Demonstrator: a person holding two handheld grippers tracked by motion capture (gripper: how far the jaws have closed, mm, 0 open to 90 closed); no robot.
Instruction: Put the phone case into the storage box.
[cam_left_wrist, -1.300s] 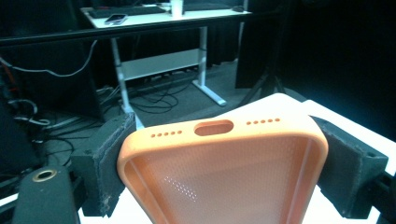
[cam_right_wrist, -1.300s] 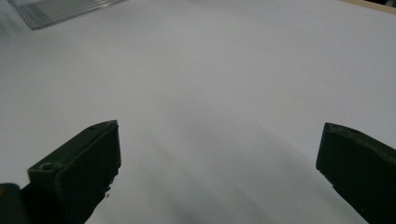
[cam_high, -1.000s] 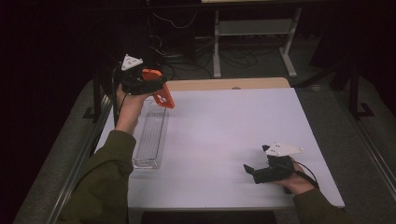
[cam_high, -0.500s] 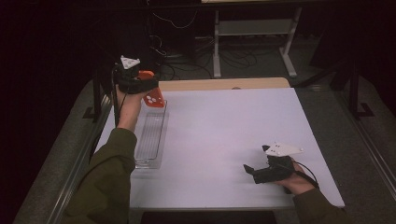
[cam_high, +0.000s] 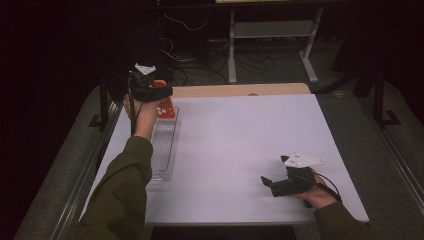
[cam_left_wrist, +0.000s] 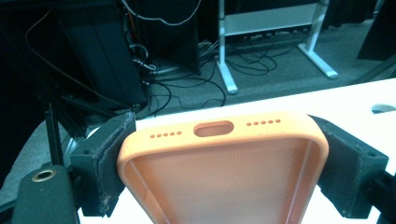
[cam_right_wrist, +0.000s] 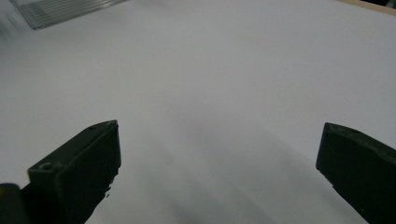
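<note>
The white worktop (cam_high: 240, 150) takes up most of the high view, with a bare wooden strip along its far edge and dark floor, cables and a pale metal frame beyond it. Along the worktop's left side lies a long clear plastic tray (cam_high: 164, 150), ribbed on its floor, its length running away from the person; a corner of the same tray (cam_right_wrist: 60, 11) shows at the top left of the right gripper view.

The person's left arm, in an olive sleeve, reaches forward over the tray. Its hand carries the left claw (cam_high: 159, 97) above the tray's far end. That claw is pinching an orange phone case (cam_high: 165, 106) across its width: in the left gripper view the two black pads press against the case's long sides, and the case (cam_left_wrist: 224, 168) faces up with its hollow inner side open to the camera, its end with the charging slot and two rows of small holes pointing away. From above, the case sits at the far end of the tray; whether it touches the tray I cannot tell.

The right claw (cam_high: 267, 182) rests low on the near right part of the worktop, well apart from the tray, pointing left. Its jaws stand spread wide with nothing but bare white surface between them (cam_right_wrist: 219, 163).
</note>
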